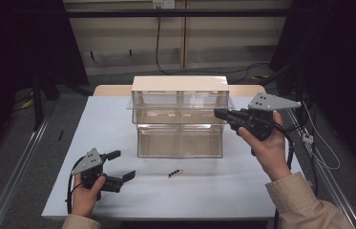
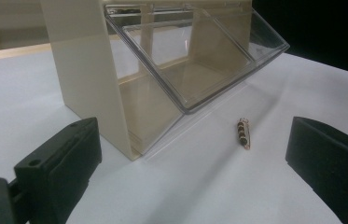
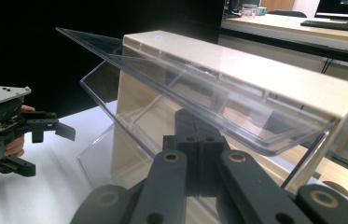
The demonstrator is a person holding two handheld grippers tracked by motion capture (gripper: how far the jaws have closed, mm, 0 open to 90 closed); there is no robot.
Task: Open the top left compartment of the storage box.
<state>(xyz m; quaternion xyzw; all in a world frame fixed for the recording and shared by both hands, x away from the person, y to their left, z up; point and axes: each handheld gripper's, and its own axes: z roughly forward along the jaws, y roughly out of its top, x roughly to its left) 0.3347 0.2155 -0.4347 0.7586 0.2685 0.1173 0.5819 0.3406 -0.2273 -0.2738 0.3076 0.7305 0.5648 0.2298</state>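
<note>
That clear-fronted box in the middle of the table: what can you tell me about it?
The storage box is a cream shell with two tiers of clear plastic tilt-out bins. The upper bin is tipped open, and what shows of both tiers looks empty. It stands upright mid-table, and the shut right gripper is at the upper bin's right front edge.

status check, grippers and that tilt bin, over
Right hand-held gripper shut, tips at the upper clear bin, which is tilted open. Left hand-held gripper open, low on the table. Small part lies loose in front.
</note>
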